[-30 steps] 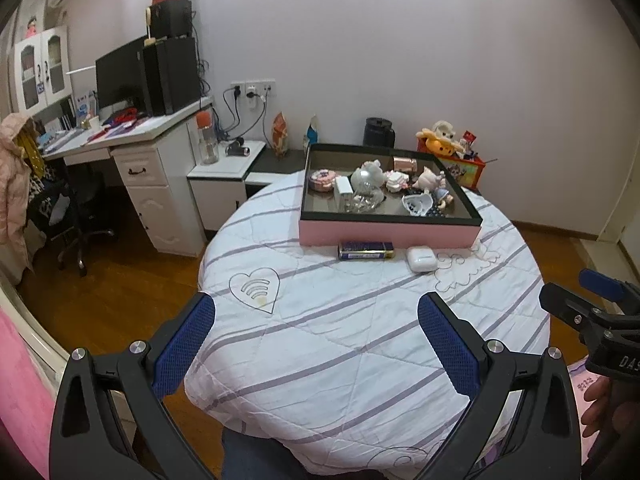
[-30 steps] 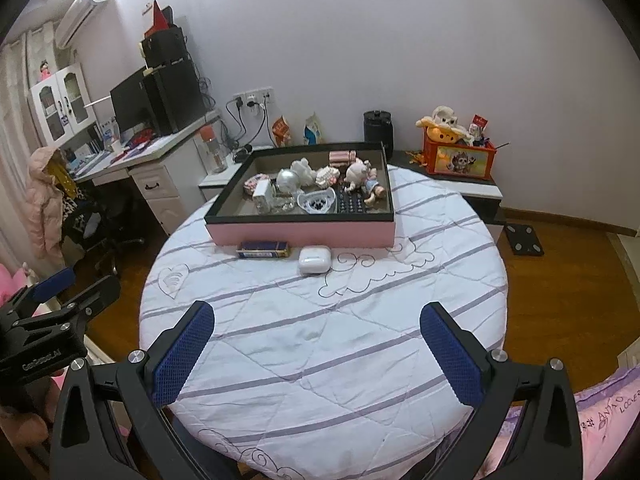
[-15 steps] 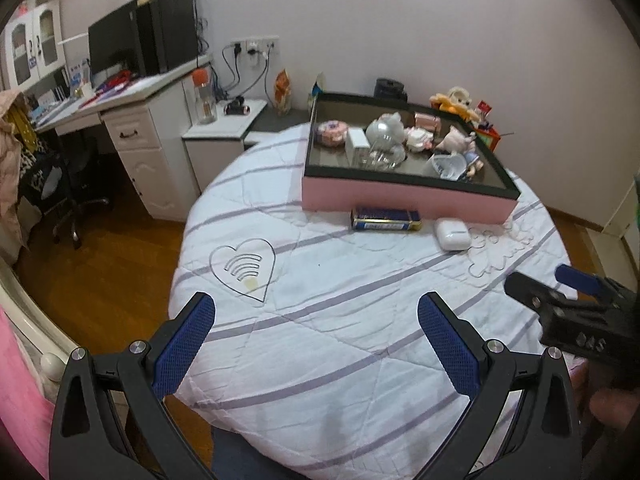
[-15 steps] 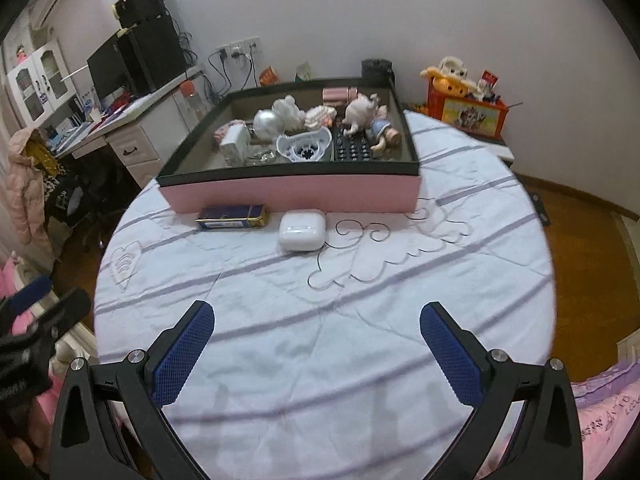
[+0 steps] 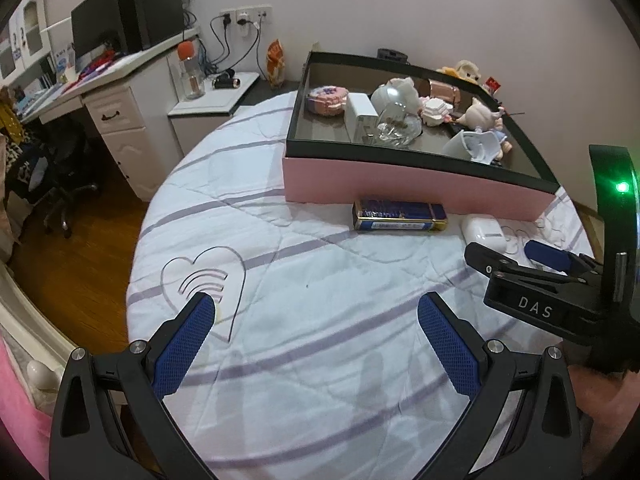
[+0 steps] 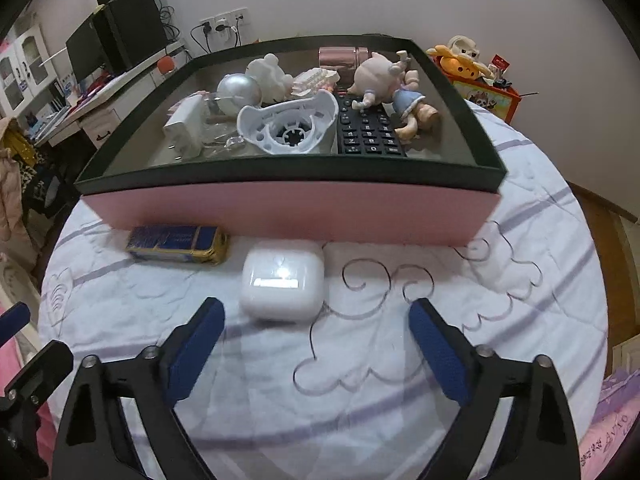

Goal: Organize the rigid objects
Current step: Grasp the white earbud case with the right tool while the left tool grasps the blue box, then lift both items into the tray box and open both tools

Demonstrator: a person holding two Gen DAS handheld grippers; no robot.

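Observation:
A white earbud case and a blue-and-gold flat box lie on the quilted table in front of a pink tray with a black rim. My right gripper hovers just short of the case; its jaws are closing with nothing pressed between them, and the case sits nearer the left finger. My left gripper stands open over bare quilt, well short of the blue box and the case. The right gripper shows at the left wrist view's right edge.
The tray holds a black remote, dolls, a white charger, a silver ball and other small items. A desk with a monitor stands far left; wooden floor lies beyond the round table's edge.
Both grippers have come down and forward over the table, so the tray, the box and the case look larger and nearer. The right gripper's fingers stand closer together than before.

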